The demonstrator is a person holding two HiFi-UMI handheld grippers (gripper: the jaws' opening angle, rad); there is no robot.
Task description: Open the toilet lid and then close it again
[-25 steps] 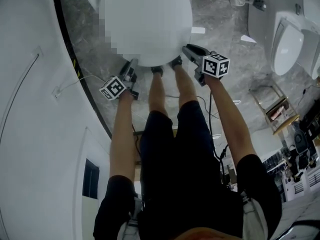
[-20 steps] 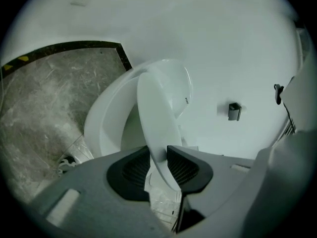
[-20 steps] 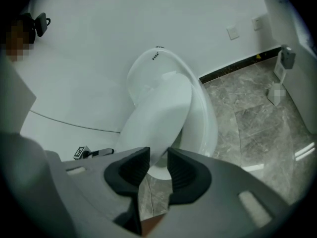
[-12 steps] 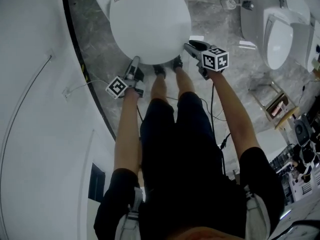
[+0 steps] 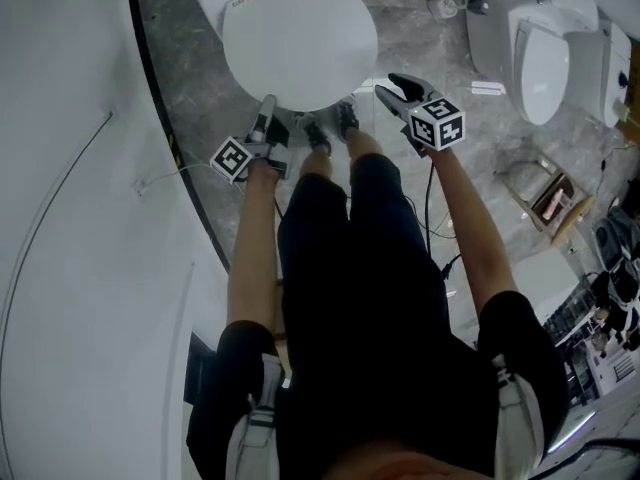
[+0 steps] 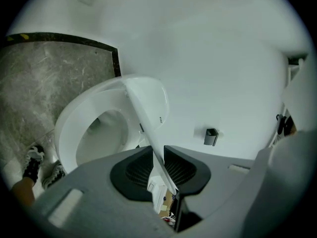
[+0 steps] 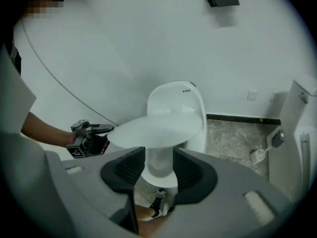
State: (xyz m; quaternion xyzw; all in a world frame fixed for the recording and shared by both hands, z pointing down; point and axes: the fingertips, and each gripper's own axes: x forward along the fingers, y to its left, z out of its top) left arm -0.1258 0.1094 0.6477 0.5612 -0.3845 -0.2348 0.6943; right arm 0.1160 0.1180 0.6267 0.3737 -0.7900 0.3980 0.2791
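The white toilet lid [image 5: 298, 38] is partly raised off the seat and bowl [image 6: 94, 133]. My left gripper [image 5: 268, 106] holds the lid's front left rim. In the left gripper view the thin rim [image 6: 148, 133] runs between the pads, and the jaws [image 6: 157, 170] have just been closing on it. My right gripper [image 5: 398, 86] hangs beside the lid's right front edge, apart from it. Its jaws have just been opening and nothing is between them [image 7: 158, 167]. The right gripper view shows the lid [image 7: 153, 128] ahead, with the left gripper [image 7: 101, 129] on its edge.
A second white toilet [image 5: 540, 53] stands at the right, with a toilet brush [image 5: 440, 6] on the grey stone floor between. A wooden rack [image 5: 545, 203] stands nearer. A curved white wall [image 5: 80, 218] fills the left. The person's feet [image 5: 330, 128] are at the bowl's front.
Both grippers have risen and the lid's front edge has come up with the left one. The right gripper has drawn a little away from the lid's right edge.
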